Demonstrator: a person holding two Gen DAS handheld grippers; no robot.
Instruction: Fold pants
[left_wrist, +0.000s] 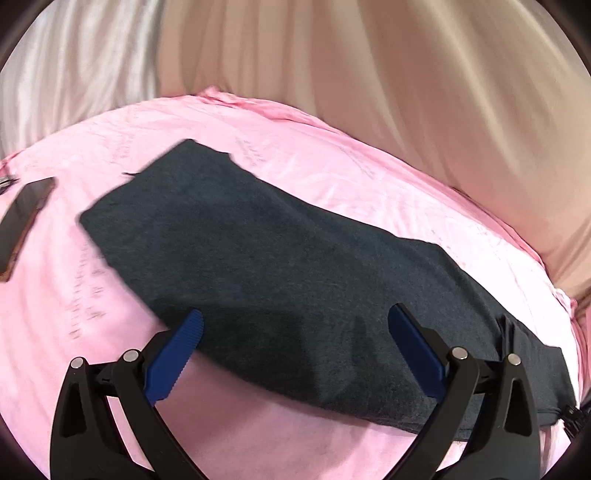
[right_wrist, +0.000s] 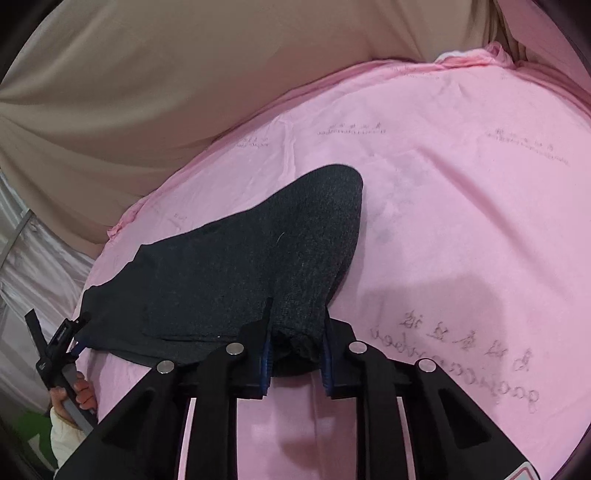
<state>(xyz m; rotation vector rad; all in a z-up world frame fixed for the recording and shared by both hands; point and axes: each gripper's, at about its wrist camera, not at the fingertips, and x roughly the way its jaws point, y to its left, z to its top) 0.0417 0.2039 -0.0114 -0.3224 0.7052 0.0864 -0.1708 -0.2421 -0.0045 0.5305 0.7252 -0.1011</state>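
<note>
The dark grey pants (left_wrist: 280, 258) are laid lengthwise across the pink sheet (left_wrist: 332, 177), already narrowed to 1 long band by the look of it, and 1 end is bunched between the blue pads of the right gripper (right_wrist: 295, 354), whose jaws are drawn in tight on that cloth. The left gripper (left_wrist: 295, 350) is held over the near edge of the band with its jaws spread wide and nothing pinched; from the right wrist view its frame is seen at the far end of the garment. A phone (left_wrist: 26, 221) is lying on the sheet off to one side, apart from the fabric. The next fold is best judged a carry of the gripped end over toward the other end: the cloth should be lifted only enough to clear itself, the edges kept lined up, and the opposite end pinned or gripped so that the band is not dragged across the sheet.
</note>
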